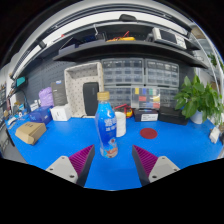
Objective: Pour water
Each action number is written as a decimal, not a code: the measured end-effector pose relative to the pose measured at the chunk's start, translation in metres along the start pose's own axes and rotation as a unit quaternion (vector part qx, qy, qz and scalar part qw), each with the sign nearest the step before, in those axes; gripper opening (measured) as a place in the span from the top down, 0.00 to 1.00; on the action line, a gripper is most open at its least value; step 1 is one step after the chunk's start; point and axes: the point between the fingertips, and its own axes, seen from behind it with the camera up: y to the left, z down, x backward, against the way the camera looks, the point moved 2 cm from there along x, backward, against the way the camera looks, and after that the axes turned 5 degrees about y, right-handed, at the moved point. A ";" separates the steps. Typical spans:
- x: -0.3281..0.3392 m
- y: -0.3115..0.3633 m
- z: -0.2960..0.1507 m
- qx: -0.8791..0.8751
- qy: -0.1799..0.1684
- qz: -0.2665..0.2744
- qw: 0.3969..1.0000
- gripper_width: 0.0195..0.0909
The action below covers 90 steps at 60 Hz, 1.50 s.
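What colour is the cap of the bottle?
Yellow, on the blue-labelled bottle in the gripper view, ahead of the open gripper.

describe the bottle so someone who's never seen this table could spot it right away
Start at the blue table and find the gripper, whose open fingers reach forward over it. Just ahead of them, roughly on the line between them, a plastic bottle stands upright. Its yellow cap, blue label and tall, narrow shape separate it from the white cup behind it and the flat red coaster beside it.

Bottle [106,125] base hidden behind tool [108,158]
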 end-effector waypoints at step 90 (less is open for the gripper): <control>-0.167 0.101 -0.081 -0.218 -0.028 -0.022 0.975 0.74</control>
